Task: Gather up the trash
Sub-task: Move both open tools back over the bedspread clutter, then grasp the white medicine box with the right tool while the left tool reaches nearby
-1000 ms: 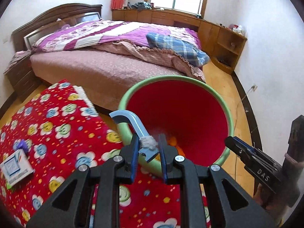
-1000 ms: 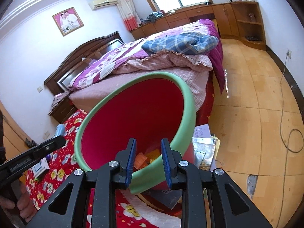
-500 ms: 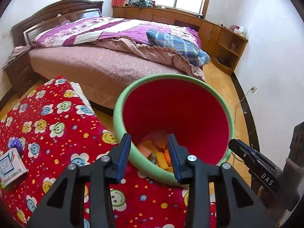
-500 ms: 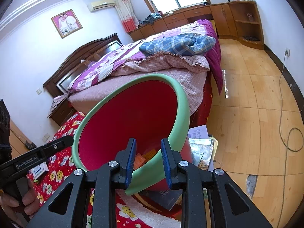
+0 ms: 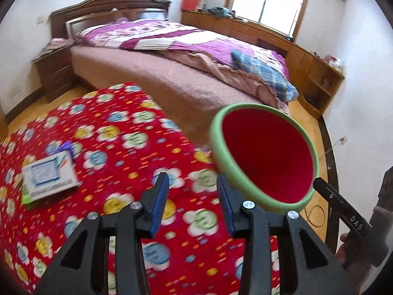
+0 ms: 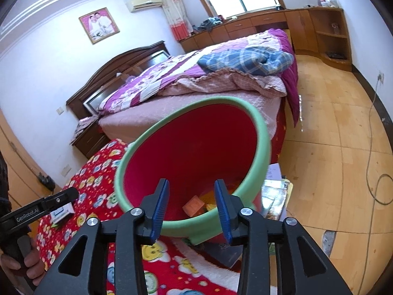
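A bin with a green rim (image 5: 214,147) and red inside stands at the edge of the red flowered blanket (image 5: 110,132). My left gripper (image 5: 192,179) hangs open and empty over the blanket, left of the bin. In the right wrist view my right gripper (image 6: 191,186) is at the bin's near rim (image 6: 262,135). Its jaws are opening, with the rim still between them and the pads clear of it. Orange and yellow trash (image 6: 194,205) lies on the bin's bottom. A white and blue box (image 5: 48,177) lies on the blanket at the left, with a small purple thing (image 5: 66,146) beside it.
A large bed (image 5: 172,78) with purple bedding runs behind the blanket and bin. Papers and magazines (image 6: 275,194) lie on the wooden floor beside the bin. A cable (image 6: 375,172) trails across the floor at the right. Wooden cabinets line the far wall.
My left gripper let a blue and white piece drop into the bin, opened, and swung left over the blanket. My right gripper, shut on the bin's rim before, has spread its jaws.
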Demonstrator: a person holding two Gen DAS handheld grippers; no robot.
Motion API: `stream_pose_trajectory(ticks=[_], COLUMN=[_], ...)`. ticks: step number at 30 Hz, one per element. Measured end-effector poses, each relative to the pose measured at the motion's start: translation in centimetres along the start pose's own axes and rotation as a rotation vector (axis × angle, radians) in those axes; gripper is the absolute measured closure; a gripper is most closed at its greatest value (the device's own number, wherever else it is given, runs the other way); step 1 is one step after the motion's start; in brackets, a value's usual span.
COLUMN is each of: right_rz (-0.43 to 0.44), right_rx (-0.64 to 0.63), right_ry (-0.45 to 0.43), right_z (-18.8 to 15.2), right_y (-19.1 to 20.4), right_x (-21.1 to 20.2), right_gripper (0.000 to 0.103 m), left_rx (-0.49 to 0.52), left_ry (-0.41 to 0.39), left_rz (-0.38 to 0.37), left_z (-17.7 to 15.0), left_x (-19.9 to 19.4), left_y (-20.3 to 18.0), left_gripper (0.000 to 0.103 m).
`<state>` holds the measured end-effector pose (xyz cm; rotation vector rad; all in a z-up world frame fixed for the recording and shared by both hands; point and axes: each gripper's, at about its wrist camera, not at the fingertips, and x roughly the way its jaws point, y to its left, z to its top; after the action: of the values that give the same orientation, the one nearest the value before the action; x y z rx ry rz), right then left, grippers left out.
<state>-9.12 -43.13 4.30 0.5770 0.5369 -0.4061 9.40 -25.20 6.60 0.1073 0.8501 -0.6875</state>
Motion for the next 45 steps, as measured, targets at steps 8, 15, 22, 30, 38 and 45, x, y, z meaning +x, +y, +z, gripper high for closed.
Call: stream_pose_trajectory(ticks=[8,15,22,30,38,45], right_rz=[0.058,0.123,0.186,0.267,0.351,0.374], right_rx=[-0.069,-0.142,-0.219,-0.305,-0.376,-0.439], right_ry=[0.046,0.084,0.130,0.201,0.288,0.336], right_z=[-0.6,-1.0,-1.7,-3.0,-4.5,-5.6], right_y=[3.9,8.1,12.8,18.5,24.1,27.8], right_x=[0.7,1.9,3.7,6.6,10.3,13.8], right_gripper=[0.053,0.043,0.035,0.032,0.027,0.023], left_rx=[-0.099,-0.196,-0.281,-0.379,-0.479,-0.535], left_ry=[-0.031,-0.058,-0.084,-0.091,-0.082,-0.087], left_rz=[0.092,0.177,0.285,0.369,0.408,0.414], left_z=[-1.1,-2.4,-3.7,-5.5,-7.3,-8.2], left_x=[-2.6,-4.9,-6.7,-7.6,-7.6,-7.1], left_y=[5.6,11.1,15.8,20.7,24.0,25.9], left_gripper=[0.063,0.062,0.061,0.059,0.059,0.059])
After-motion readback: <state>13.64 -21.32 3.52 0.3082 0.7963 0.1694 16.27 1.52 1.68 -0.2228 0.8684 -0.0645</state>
